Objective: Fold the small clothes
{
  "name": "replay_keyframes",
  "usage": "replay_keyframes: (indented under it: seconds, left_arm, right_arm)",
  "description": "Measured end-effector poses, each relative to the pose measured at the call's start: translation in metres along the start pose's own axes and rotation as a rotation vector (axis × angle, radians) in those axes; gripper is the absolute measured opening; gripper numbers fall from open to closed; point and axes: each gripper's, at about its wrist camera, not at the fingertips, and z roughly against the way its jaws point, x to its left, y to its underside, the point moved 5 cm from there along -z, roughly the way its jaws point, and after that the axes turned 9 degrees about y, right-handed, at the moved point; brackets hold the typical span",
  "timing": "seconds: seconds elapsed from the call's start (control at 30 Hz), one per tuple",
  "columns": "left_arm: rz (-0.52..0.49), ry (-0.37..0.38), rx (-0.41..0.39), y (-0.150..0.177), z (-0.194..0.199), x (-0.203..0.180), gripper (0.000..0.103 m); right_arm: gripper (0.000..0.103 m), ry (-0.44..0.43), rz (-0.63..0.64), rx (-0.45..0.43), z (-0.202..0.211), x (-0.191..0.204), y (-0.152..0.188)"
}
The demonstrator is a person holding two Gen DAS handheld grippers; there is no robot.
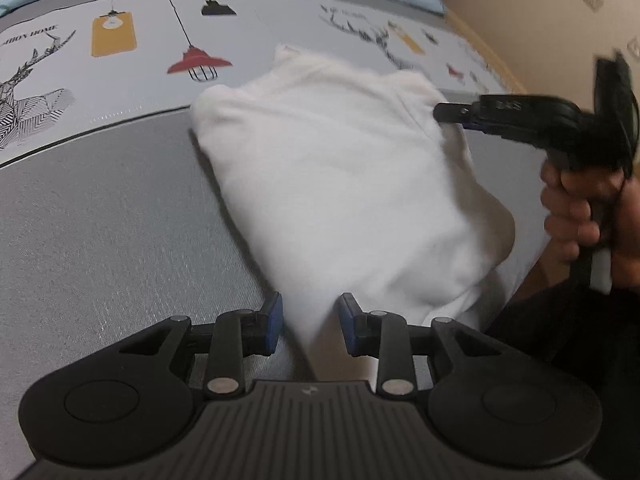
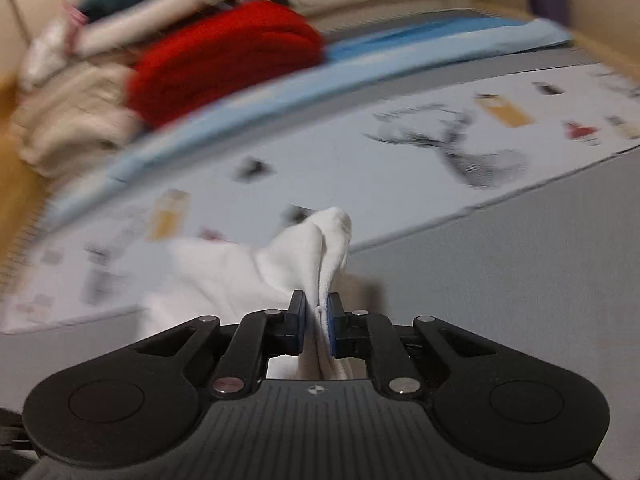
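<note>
Two grips are needed, and only one is made: the right gripper (image 2: 317, 320) is clamped on an edge of the white garment (image 1: 340, 184), at the centre right of the left view. A corner lies between the parted fingers of the left gripper (image 1: 310, 326), unpinched, at bottom centre.

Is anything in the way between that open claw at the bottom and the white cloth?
Nothing visible. The left claw is open with a corner of the white garment already lying between its pads. The right claw is shut on another part of the garment.
</note>
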Motion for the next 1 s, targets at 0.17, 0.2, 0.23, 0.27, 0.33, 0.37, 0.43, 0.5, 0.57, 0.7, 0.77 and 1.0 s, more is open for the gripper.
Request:
replay_keyframes:
  seconds: [0.17,0.2,0.23,0.27,0.33,0.37,0.43,0.5,0.57,0.7,0.77,1.0]
  left_arm:
    - [0.022,0.001,-0.019,-0.001,0.001,0.003,0.034]
    - [0.031,0.003,-0.026,-0.002,0.002,0.004,0.034]
    - [0.038,0.004,-0.031,-0.003,0.002,0.005,0.034]
    - [0.043,0.005,-0.032,-0.004,0.002,0.006,0.035]
    - [0.037,-0.003,-0.027,-0.004,0.000,0.005,0.043]
    - [0.031,-0.010,-0.024,-0.004,-0.001,0.003,0.046]
    - [0.014,-0.017,-0.022,-0.004,-0.003,-0.002,0.051]
    - [-0.011,-0.010,-0.018,-0.002,-0.004,-0.008,0.052]
    - [-0.041,-0.009,0.002,0.001,-0.008,-0.015,0.056]
    - [-0.094,-0.073,0.075,0.014,-0.025,-0.021,0.057]
    - [-0.102,-0.088,0.079,0.016,-0.028,-0.022,0.057]
    - [-0.080,-0.072,0.048,0.016,-0.020,-0.017,0.057]
  right_arm:
    - [0.017,0.012,0.025,0.066,-0.011,-0.007,0.004]
    - [0.022,-0.010,0.009,0.069,-0.008,-0.010,0.005]
    - [0.026,-0.045,-0.012,0.091,-0.007,-0.015,0.007]
    - [0.032,-0.075,-0.022,0.123,-0.007,-0.018,0.009]
    - [0.032,-0.109,-0.001,0.199,-0.009,-0.023,0.021]
    - [0.033,-0.122,0.032,0.232,-0.009,-0.027,0.027]
    - [0.040,-0.150,0.086,0.276,-0.003,-0.031,0.039]
    - [0.047,-0.165,0.139,0.306,0.006,-0.036,0.050]
    - [0.047,-0.183,0.179,0.338,0.011,-0.042,0.061]
    - [0.031,-0.217,0.254,0.365,0.021,-0.039,0.076]
    - [0.004,-0.253,0.272,0.357,0.030,-0.040,0.079]
    - [0.003,-0.524,0.103,0.225,0.085,-0.055,0.052]
